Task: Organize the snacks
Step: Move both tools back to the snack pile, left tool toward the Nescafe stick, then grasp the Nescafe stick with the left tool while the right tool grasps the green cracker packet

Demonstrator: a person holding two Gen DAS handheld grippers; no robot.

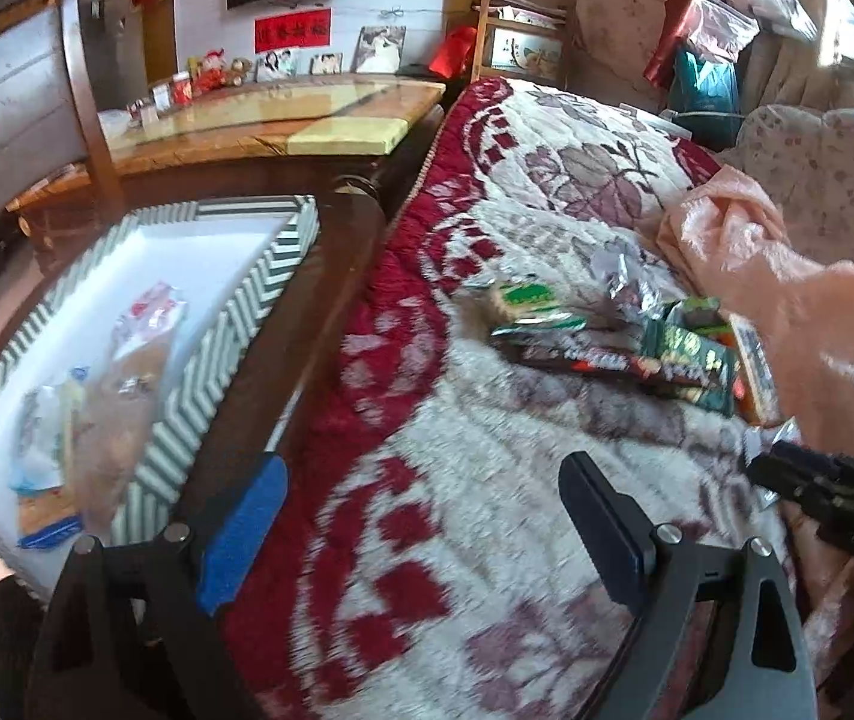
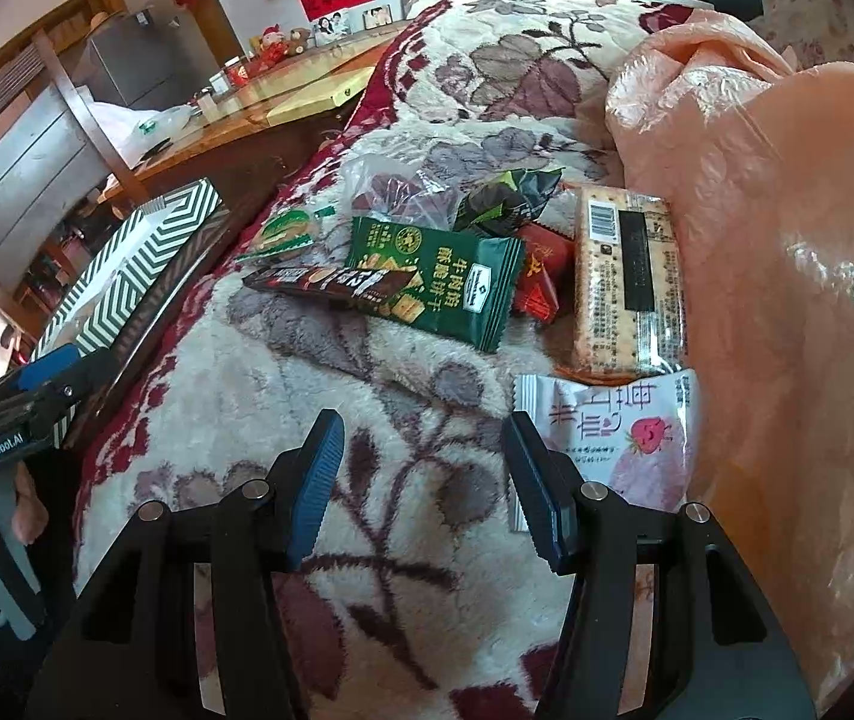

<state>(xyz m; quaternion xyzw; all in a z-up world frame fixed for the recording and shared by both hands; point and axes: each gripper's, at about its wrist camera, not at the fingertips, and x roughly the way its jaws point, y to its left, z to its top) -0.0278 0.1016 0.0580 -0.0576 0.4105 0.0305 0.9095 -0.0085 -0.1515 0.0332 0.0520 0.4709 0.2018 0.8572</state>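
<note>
Several snack packs lie on a red and white floral blanket point(image 2: 282, 396): a green biscuit pack point(image 2: 439, 282), a brown bar point(image 2: 330, 282), a cracker sleeve point(image 2: 628, 282), a red pack point(image 2: 544, 279) and a white strawberry pack point(image 2: 625, 438). The pile also shows in the left wrist view point(image 1: 625, 342). A green-and-white striped box point(image 1: 234, 330) at the left holds a few snack bags point(image 1: 126, 372). My left gripper point(image 1: 420, 516) is open and empty over the blanket beside the box. My right gripper point(image 2: 423, 474) is open and empty, its right finger beside the strawberry pack.
A pink plastic bag point(image 2: 787, 252) lies right of the snacks. A dark wooden rail point(image 1: 330, 276) runs between box and blanket. A wooden table point(image 1: 282, 120) with small items stands behind. The right gripper's body point(image 1: 829, 492) shows in the left wrist view.
</note>
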